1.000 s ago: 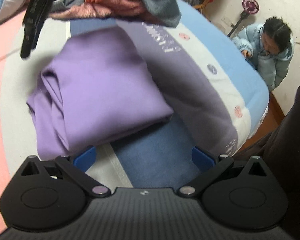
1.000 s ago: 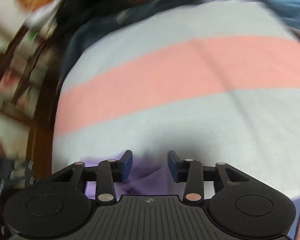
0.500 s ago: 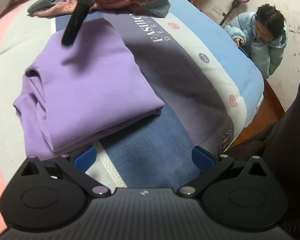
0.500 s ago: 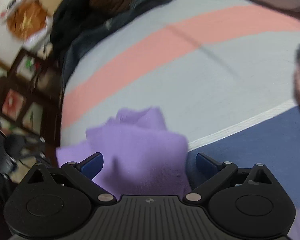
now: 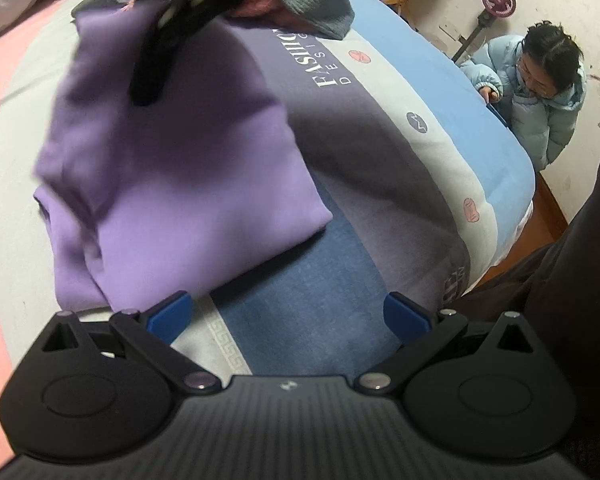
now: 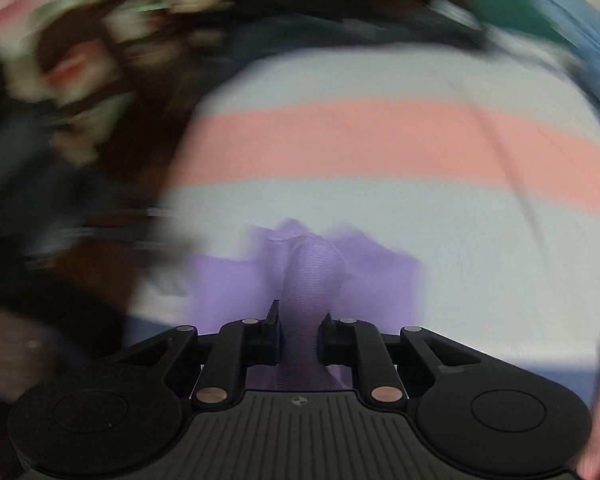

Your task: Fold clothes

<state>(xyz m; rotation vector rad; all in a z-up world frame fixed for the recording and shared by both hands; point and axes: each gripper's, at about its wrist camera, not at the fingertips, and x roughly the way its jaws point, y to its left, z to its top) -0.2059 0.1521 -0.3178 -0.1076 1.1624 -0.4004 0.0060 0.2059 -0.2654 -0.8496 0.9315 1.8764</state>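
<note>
A folded purple garment (image 5: 180, 184) lies on the striped bed cover (image 5: 380, 184). My left gripper (image 5: 288, 316) is open and empty, just in front of the garment's near edge. My right gripper (image 6: 298, 332) is shut on a bunched fold of the purple garment (image 6: 314, 276) and holds its far part raised. In the left wrist view the right gripper (image 5: 156, 60) shows as a dark blurred shape over the garment's far end. The right wrist view is blurred by motion.
A pile of pink and grey clothes (image 5: 300, 4) lies at the far end of the bed. A child in a light blue jacket (image 5: 540, 96) stands beside the bed at the right. A dark trouser leg (image 5: 580, 280) fills the right edge.
My right gripper was open over the purple garment half a second ago; now it has shut on a fold and lifted the far end. The left gripper stayed open and hardly moved.
</note>
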